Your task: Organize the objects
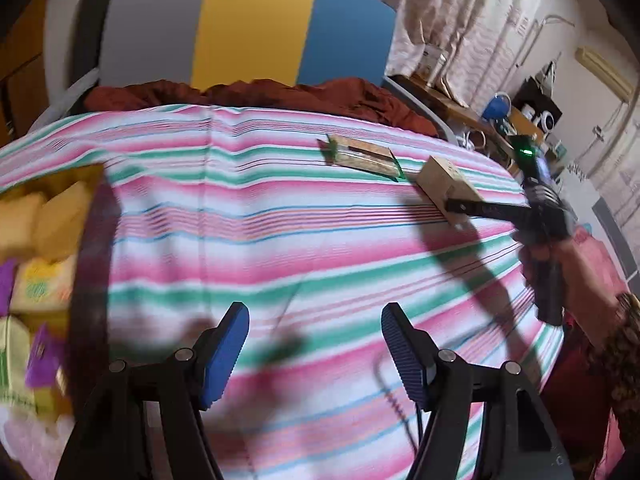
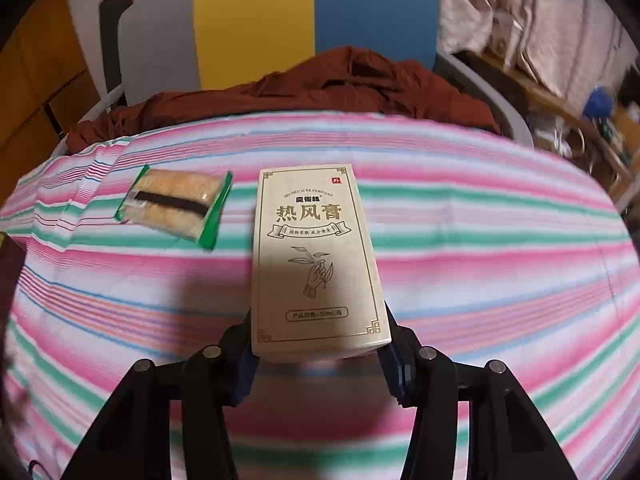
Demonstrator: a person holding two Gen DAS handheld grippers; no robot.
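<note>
While one box [image 2: 316, 256] is gripped, one snack packet [image 2: 174, 208] lies beside.

The cream box [image 2: 316, 264] lies flat on the striped bedspread [image 2: 480, 280], gold-printed face up, its long axis running from six to twelve o'clock, its near end pinched on both sides between black fingers. The snack packet [image 2: 174, 210], clear film with green ends over pale contents and a dark band, lies flat at the box's ten o'clock, apart from it.
</note>
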